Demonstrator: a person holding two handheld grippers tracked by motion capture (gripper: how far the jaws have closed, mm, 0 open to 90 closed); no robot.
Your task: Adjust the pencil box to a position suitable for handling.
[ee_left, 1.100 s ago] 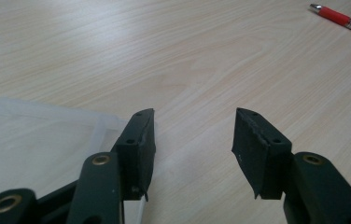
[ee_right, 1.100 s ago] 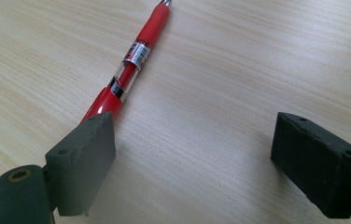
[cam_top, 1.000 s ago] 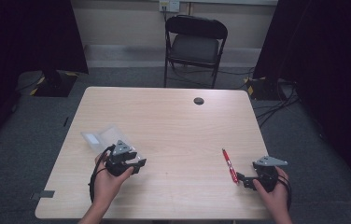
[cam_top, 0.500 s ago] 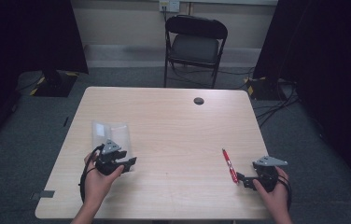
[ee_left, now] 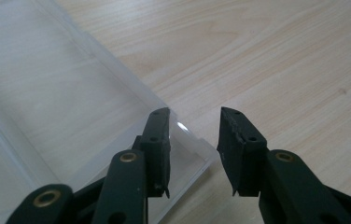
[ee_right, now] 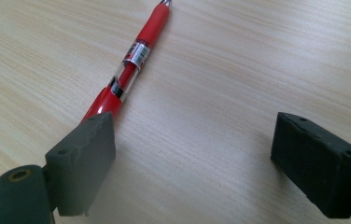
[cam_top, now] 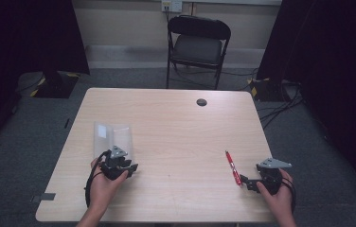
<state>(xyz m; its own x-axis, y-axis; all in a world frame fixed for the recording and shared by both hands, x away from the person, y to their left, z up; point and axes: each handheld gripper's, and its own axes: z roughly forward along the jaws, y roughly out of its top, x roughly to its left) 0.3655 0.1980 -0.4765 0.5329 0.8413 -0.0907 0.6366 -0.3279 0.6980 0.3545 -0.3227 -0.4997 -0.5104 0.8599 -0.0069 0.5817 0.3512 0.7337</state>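
Left hand-held gripper (ee_left: pixel 193 135) jaws narrow, just been closing, astride clear plastic case (ee_left: pixel 47 102) edge near tabletop (cam_top: pixel 176 127) left, right hand-held gripper (ee_right: pixel 197 154) wide beside red pen (ee_right: pixel 131 65), high view adds folding chair (cam_top: pixel 199 45)

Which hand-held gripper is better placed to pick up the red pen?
Right: the right hand-held gripper sits open beside the red pen; the left hand-held gripper, its jaws just closing, is at the clear plastic case.

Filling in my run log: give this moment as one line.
left gripper: jaws just closing over clear bag edge | right gripper: open beside red pen
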